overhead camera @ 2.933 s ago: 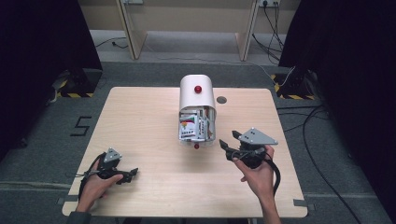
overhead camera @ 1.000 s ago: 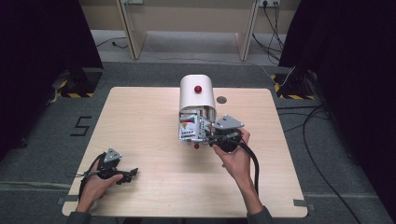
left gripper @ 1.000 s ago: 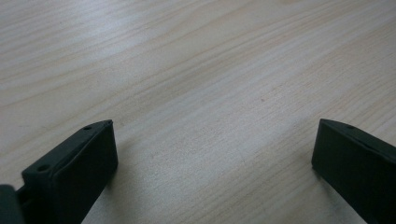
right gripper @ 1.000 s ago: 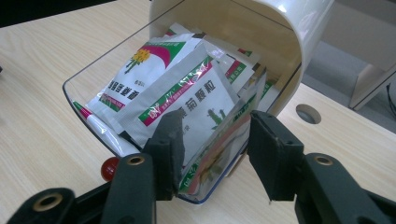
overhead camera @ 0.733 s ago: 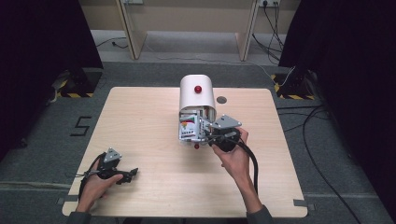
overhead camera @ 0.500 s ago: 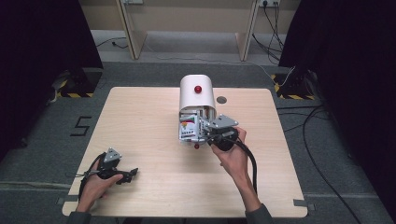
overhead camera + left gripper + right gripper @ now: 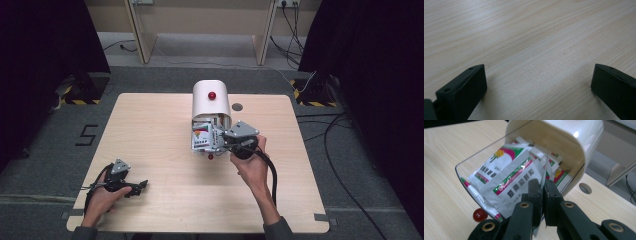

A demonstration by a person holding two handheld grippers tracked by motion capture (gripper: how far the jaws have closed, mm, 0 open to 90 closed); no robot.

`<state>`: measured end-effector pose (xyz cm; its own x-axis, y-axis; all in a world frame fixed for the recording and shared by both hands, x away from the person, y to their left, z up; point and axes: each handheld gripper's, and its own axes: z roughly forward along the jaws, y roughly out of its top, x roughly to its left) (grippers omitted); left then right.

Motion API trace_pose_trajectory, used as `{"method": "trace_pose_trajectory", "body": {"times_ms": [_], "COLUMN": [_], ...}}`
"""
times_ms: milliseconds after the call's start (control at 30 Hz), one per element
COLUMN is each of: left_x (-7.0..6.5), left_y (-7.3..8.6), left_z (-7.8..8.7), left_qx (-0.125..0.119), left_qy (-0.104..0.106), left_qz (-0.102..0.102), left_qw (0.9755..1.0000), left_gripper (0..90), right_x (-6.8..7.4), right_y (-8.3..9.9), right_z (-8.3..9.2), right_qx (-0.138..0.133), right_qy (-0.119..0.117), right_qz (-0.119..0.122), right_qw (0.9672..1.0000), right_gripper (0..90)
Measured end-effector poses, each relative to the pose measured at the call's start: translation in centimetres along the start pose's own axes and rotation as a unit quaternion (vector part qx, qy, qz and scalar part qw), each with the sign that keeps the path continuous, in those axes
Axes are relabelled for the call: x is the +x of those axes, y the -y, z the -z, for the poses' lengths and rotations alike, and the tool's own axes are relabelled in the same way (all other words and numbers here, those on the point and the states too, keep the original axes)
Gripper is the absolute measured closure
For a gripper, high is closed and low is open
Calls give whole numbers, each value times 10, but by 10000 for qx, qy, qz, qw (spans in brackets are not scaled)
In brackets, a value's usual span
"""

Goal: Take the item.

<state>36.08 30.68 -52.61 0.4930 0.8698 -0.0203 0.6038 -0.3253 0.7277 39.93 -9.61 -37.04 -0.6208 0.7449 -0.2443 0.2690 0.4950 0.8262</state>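
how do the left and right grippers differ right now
The right gripper has just closed, its jaws pinching a sachet at the drawer of the white container; the left gripper stands wide open with nothing between its jaws. The right is at mid-table, the left rests near the table's front-left corner. Both have black jaws and are hand-held.

Between our left gripper's [image 7: 131, 188] fingers [image 7: 466, 92] lies bare table [image 7: 536, 50], free ahead and to both sides. Our right gripper's [image 7: 542, 192] fingers have just been closing on a sachet [image 7: 519, 182]; packed sachets crowd ahead, the dispenser's [image 7: 211, 102] clear wall [image 7: 471, 162] flanks them, and its white hood [image 7: 574, 140] blocks above.
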Motion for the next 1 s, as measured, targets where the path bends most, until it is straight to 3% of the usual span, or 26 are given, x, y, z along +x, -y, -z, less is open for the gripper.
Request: {"method": "trace_pose_trajectory", "body": {"times_ms": [233, 533, 1000], "left_x": [0, 0, 0], "left_y": [0, 0, 0], "left_z": [0, 0, 0], "left_qx": [0, 1, 2], "left_qy": [-1, 2, 0], "left_qz": [1, 0, -1], "left_qw": [10000, 10000, 10000], "left_gripper": [0, 0, 0], "right_x": [-7, -19, -46], "right_y": [-7, -6, 17], "right_z": [17, 33, 51], "right_qx": [-350, -606, -666], "right_qy": [-101, -12, 238], "right_qz": [-82, -184, -388], "right_qw": [9993, 9980, 9967], "right_gripper": [886, 893, 894]}}
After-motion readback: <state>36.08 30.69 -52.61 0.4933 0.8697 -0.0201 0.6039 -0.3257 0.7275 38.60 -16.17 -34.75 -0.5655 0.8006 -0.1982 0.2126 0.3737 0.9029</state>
